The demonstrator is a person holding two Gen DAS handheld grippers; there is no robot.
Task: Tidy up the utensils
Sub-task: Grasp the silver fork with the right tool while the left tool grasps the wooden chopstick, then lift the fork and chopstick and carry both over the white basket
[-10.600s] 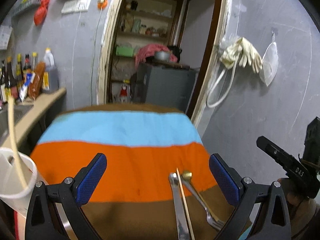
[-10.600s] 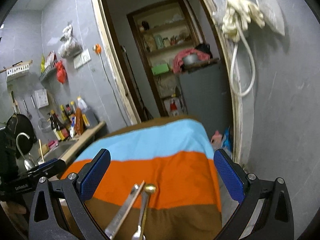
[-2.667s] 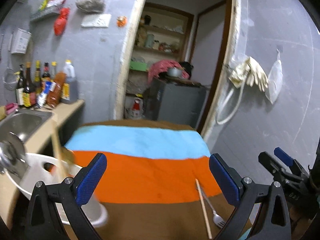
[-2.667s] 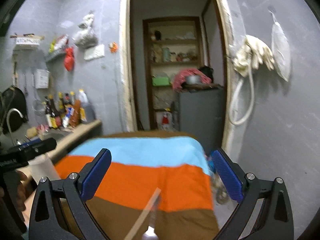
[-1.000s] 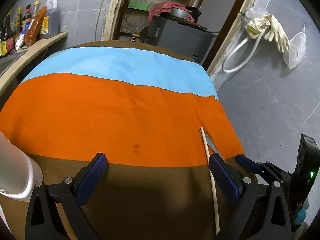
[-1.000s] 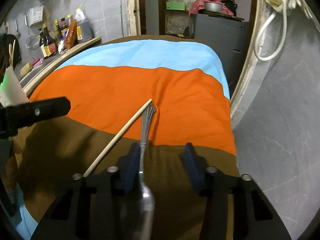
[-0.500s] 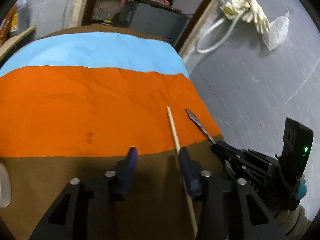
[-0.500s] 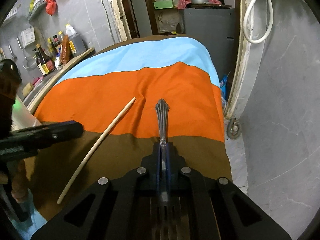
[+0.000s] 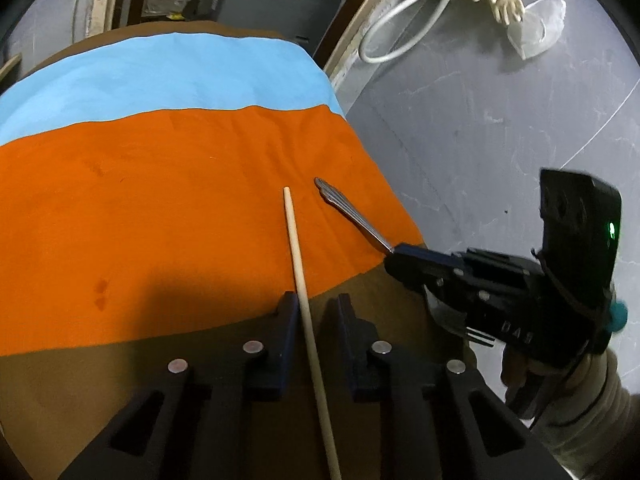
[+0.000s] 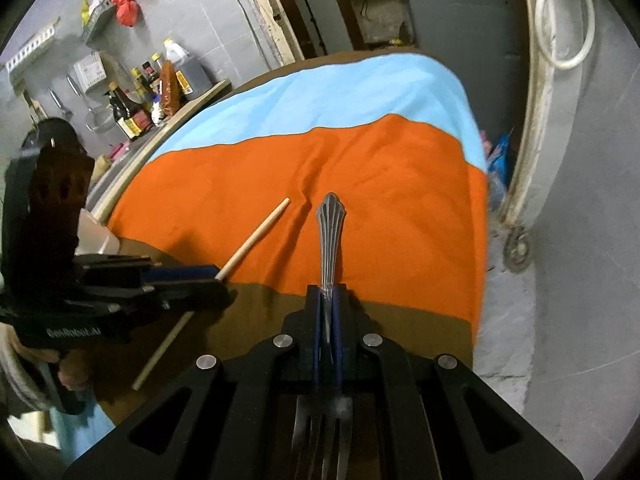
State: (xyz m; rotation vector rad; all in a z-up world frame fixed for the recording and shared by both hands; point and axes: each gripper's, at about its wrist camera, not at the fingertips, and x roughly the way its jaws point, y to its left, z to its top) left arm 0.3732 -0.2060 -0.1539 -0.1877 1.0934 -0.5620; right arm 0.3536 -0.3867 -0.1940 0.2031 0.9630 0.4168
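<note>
Black-framed right gripper point(image 10: 327, 300) is clamping a fluted steel fork point(image 10: 330, 236), handle pointing ahead | left gripper point(image 9: 314, 312) is closing around a round wooden chopstick point(image 9: 296, 248), pads not yet pressing | both utensils are lying on the striped cloth point(image 9: 160, 184).
</note>
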